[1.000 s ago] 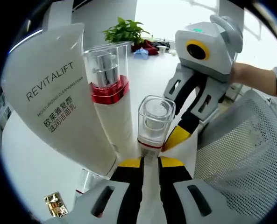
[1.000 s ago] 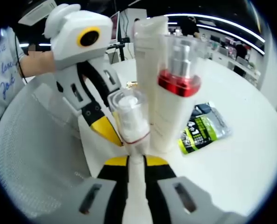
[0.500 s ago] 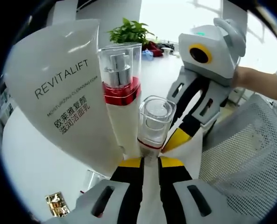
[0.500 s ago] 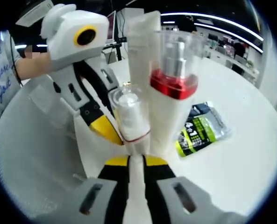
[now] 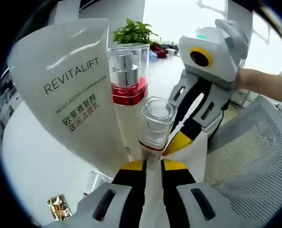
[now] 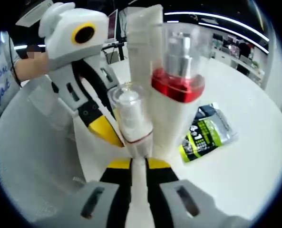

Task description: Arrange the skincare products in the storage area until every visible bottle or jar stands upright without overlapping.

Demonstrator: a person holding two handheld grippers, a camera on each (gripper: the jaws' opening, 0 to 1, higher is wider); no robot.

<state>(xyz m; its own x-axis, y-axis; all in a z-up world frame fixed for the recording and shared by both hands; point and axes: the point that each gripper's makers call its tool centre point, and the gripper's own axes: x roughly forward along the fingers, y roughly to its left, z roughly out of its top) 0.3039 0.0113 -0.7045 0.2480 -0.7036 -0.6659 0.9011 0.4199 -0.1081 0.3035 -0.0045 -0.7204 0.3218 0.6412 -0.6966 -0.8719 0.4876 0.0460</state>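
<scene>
A small white pump bottle [image 5: 157, 124] with a clear cap and a red ring stands straight up between my left gripper's [image 5: 152, 165] yellow-tipped jaws, which are shut on its body. My right gripper [image 5: 178, 142] reaches in from the right with its yellow tip against the same bottle. Seen from the right gripper view, that gripper [image 6: 139, 164] is shut on the small bottle [image 6: 131, 122], while the left gripper [image 6: 105, 131] touches it from the left. Just behind stand a tall white bottle with a red collar [image 5: 126, 90] [image 6: 177, 90] and a white Revitalift tube [image 5: 74, 95] [image 6: 143, 42].
A white mesh basket [image 5: 247, 156] [image 6: 31, 142] lies close beside the grippers. On the white table [image 6: 245, 156] a green and black sachet [image 6: 205, 133] rests past the bottles. A small gold item [image 5: 59, 207] and a clear cap [image 5: 97, 180] lie lower left. A potted plant [image 5: 133, 32] stands far back.
Both views have shifted a little, so the tube and tall bottle now look nearer and more upright. Both grippers stay shut on the small bottle.
</scene>
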